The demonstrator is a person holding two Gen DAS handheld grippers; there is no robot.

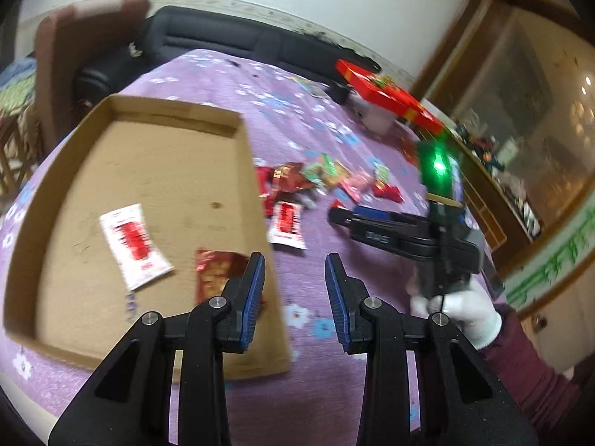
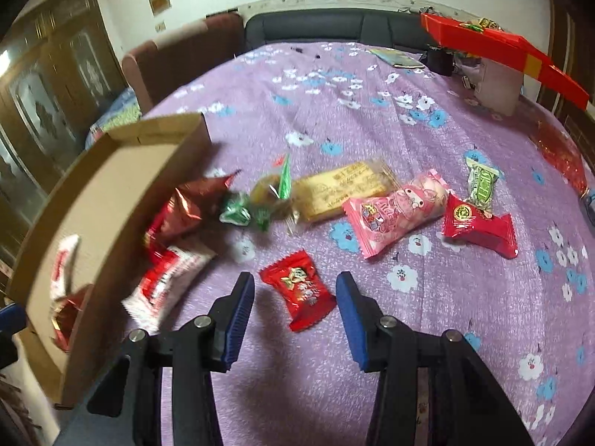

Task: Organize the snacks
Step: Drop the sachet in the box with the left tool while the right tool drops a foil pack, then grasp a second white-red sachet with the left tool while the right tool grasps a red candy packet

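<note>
A shallow cardboard tray (image 1: 167, 171) lies on the purple cloth. It holds a white-and-red packet (image 1: 134, 245) and a red-gold packet (image 1: 219, 275). My left gripper (image 1: 295, 264) hovers open over the tray's near right wall, with nothing between its fingers. My right gripper (image 2: 295, 282) is open and straddles a small red candy (image 2: 297, 290) that lies on the cloth. Beyond it are a pink packet (image 2: 394, 212), a red packet (image 2: 479, 226), a green-white candy (image 2: 481, 182), a yellow cake packet (image 2: 346, 189) and a red foil bag (image 2: 186, 208) against the tray (image 2: 122, 200).
A long red box (image 2: 498, 48) sits raised at the table's far right. A dark sofa (image 2: 316, 26) and a brown chair (image 2: 178, 55) stand behind the table. A white-gloved hand (image 1: 468, 312) holds the right gripper (image 1: 336, 215) beside the snack pile.
</note>
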